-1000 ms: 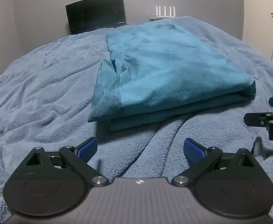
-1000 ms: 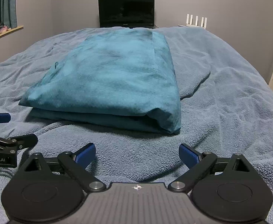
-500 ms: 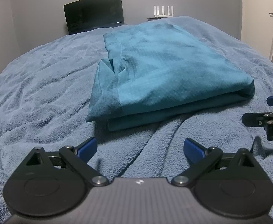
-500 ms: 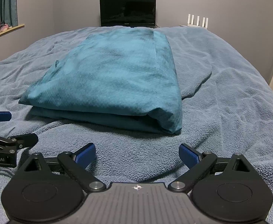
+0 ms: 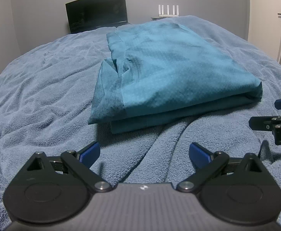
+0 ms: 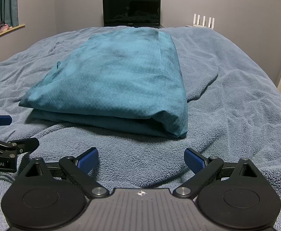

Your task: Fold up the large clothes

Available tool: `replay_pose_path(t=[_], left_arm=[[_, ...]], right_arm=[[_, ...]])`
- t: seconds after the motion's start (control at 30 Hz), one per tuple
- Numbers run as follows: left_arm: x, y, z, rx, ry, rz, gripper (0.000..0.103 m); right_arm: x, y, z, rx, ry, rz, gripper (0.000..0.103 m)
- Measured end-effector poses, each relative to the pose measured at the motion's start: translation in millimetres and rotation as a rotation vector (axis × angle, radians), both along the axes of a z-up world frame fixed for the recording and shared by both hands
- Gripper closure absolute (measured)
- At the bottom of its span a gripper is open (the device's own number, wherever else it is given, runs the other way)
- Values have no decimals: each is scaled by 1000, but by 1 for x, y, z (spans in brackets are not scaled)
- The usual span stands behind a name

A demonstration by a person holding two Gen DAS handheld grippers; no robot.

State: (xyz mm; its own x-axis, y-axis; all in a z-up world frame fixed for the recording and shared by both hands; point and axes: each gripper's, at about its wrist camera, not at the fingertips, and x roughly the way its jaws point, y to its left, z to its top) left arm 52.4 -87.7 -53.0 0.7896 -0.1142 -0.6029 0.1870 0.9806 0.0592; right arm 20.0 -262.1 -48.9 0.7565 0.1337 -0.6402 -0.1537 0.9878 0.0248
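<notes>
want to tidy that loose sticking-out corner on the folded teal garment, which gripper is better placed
Left gripper, probably: the garment's uneven corner lies just ahead of it. The right gripper faces the neat folded corner. Both are open.

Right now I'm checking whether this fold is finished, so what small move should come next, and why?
Probably draw both claws back and leave it. The teal garment already lies as a stacked rectangle on the blue blanket. The left claw and right claw are open, empty and short of its near edge. Only the layers at its left side look slightly uneven.
</notes>
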Motion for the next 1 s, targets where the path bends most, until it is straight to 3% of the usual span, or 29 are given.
replay_pose_path(t=[1.0], left_arm=[[2,1,-3,-7,18,-4,2]], right_arm=[[0,0,1,0,2,-1,5]])
